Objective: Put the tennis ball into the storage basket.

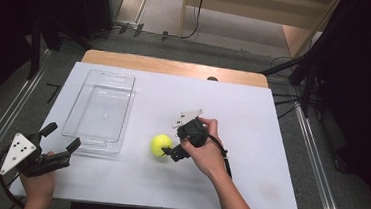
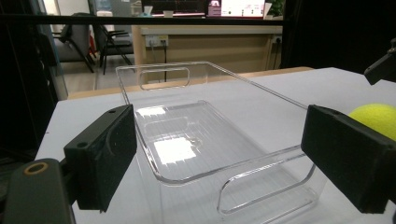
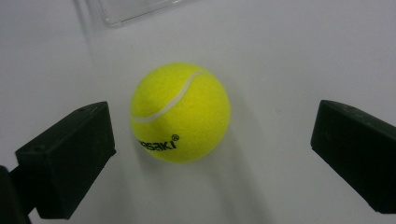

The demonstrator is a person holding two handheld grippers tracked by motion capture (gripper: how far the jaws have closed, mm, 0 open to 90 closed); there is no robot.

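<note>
Right claw (image 1: 169, 151): jaws spread wide, holding nothing. In the right gripper view the tennis ball (image 3: 180, 112) lies on the white table (image 1: 251, 140) between the two black jaws, nearer to the left one and apart from both. Ball is yellow-green with a white seam and dark printed lettering on the side facing me. From the high view the ball (image 1: 161, 144) sits near the middle of the table, slightly toward the near edge, with my right hand (image 1: 205, 151) just beside it on the side toward the right edge.

Left claw (image 1: 60, 142): jaws also wide, nothing between them. It hangs at the near-left corner of the table, my left hand (image 1: 39, 186) off the near edge. In the left gripper view its jaws frame the near end of the clear plastic bin (image 2: 196, 140), not touching it.

The bin (image 1: 100, 110) stands upright on the left half of the table, long side running from near edge toward far edge, handle cut-outs in both short walls. The ball lies outside it, near its near-right corner but apart.
</note>
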